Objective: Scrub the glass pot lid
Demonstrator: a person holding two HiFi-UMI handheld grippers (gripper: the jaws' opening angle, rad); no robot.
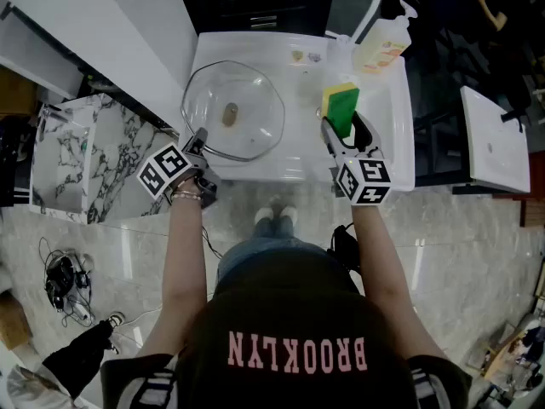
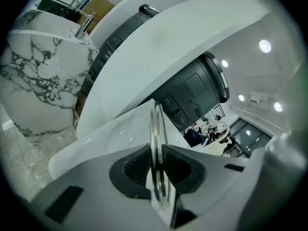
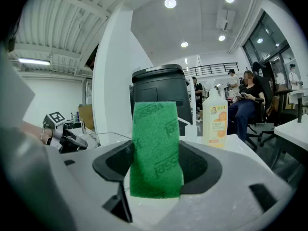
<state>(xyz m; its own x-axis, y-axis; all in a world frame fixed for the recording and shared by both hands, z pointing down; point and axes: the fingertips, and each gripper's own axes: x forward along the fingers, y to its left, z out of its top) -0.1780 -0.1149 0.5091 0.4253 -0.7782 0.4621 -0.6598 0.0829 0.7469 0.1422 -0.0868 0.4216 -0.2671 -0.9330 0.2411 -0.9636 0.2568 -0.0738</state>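
The left gripper pinches the rim of the glass pot lid over the white sink. The right gripper has its jaws pressed on a green sponge, apart from the lid. Scrubbing seems not yet begun; next, the sponge must meet the glass.

Not much to read here, tbh. The biggest one is BROOKLYN in pink block letters across my dark shirt, upside down from the head view. The green side of my sponge has a brand word stamped on it a few times, running sideways, but I can't spell it out for sure. The bottle at the counter's far right corner has an orange-fruit label, print too small. My marker cubes only carry black-and-white square codes, no letters.
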